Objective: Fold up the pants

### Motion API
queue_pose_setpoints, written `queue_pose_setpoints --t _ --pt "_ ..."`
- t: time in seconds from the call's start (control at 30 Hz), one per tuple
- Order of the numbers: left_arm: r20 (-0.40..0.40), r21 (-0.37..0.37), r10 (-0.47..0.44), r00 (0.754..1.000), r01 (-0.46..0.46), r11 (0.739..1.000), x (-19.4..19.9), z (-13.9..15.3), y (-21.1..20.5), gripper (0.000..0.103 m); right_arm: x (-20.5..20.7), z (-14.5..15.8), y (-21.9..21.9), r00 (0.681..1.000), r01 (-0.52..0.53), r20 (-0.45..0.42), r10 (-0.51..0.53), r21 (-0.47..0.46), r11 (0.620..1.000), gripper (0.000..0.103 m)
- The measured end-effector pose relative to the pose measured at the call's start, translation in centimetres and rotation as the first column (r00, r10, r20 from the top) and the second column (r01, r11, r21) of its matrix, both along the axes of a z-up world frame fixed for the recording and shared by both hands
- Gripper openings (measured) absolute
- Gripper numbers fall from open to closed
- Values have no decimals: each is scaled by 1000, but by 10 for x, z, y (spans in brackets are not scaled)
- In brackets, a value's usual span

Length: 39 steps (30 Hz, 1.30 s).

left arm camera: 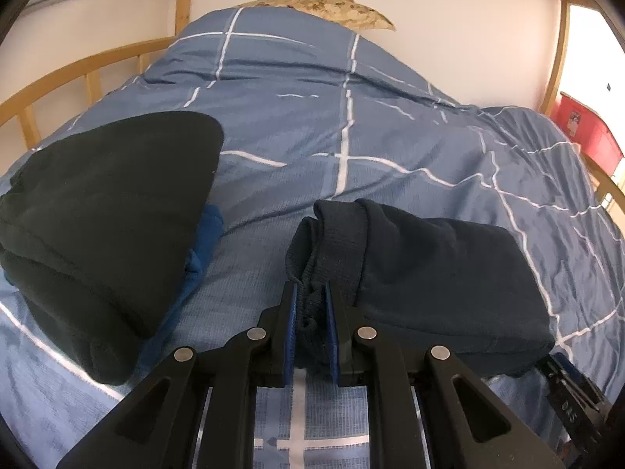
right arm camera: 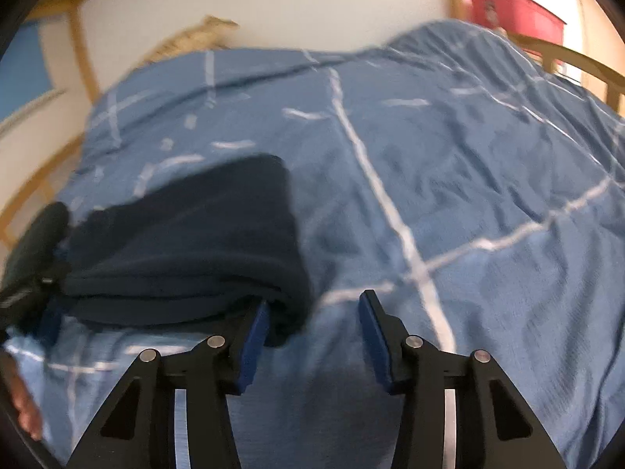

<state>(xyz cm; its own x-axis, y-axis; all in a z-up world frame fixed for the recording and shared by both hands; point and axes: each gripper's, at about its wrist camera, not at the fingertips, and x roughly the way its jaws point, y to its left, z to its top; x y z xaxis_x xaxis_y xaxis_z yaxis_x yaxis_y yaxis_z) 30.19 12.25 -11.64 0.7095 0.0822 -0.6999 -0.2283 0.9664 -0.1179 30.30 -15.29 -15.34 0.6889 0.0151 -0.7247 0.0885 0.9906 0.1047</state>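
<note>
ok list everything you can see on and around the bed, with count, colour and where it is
folded pants: one, navy, near side of bed, waistband end in left gripper
clothes pile: one, black over blue, left of the pants
duvet: one, blue with white lines, covering bed
pillow: one, tan patterned, far end by wall
bed frame: one, wooden
box: one, red, beyond bed's right side
left gripper: black, jaws shut on the pants
right gripper: black, jaws open at the pants' corner

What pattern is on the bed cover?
The bed cover is blue with thin white lines crossing into big squares; the left wrist view shows it best.
</note>
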Motion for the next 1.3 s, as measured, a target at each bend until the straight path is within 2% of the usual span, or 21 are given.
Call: queue_pose_setpoints --t 0.23,0.3,0.37,0.4,0.47,0.63,0.67,0.73,0.8,0.9,1.1,1.2,1.3 --pt "-20 21 11 1000 -10 1000 -3 -7 -1 18 1 -4 -6 999 12 -38 -12 -11 1000 39" --pt "-20 66 24 1000 -23 998 -8 -5 -1 27 1 -4 -8 998 10 -61 -10 -6 1000 39" --pt "6 91 28 1000 -28 995 -18 2 -2 44 -4 2 -11 998 8 -65 -8 4 1000 41" --pt "24 98 29 999 -31 995 -25 6 -3 48 -8 6 -11 998 7 -57 -7 7 1000 42" --pt "65 120 30 997 -38 992 -39 15 -4 62 -17 13 -12 999 10 -36 -9 22 1000 56" --pt "137 154 -8 991 -14 988 -83 30 -4 66 -44 37 -20 998 -6 68 0 92 996 61" --pt "145 151 -7 989 -16 988 -89 31 -4 68 -47 40 -20 996 -9 87 0 97 995 65" --pt "160 120 10 987 -30 992 -106 32 -3 72 -58 48 -21 989 -20 145 3 115 993 71" --pt "164 86 29 986 -44 995 -113 30 -2 76 -65 52 -21 982 -39 186 12 143 989 72" --pt "149 41 37 988 -43 998 -112 29 1 76 -64 54 -20 982 -54 190 21 172 984 72" --pt "126 17 -3 992 1 1000 -81 34 -6 77 -44 56 -21 982 -63 187 19 236 970 72" --pt "122 -50 65 990 -59 997 -68 26 -5 81 -29 53 -27 984 -30 178 -24 293 956 72" --pt "93 -153 131 987 -116 981 -59 13 -2 81 -19 43 -32 983 9 165 -75 372 928 72"
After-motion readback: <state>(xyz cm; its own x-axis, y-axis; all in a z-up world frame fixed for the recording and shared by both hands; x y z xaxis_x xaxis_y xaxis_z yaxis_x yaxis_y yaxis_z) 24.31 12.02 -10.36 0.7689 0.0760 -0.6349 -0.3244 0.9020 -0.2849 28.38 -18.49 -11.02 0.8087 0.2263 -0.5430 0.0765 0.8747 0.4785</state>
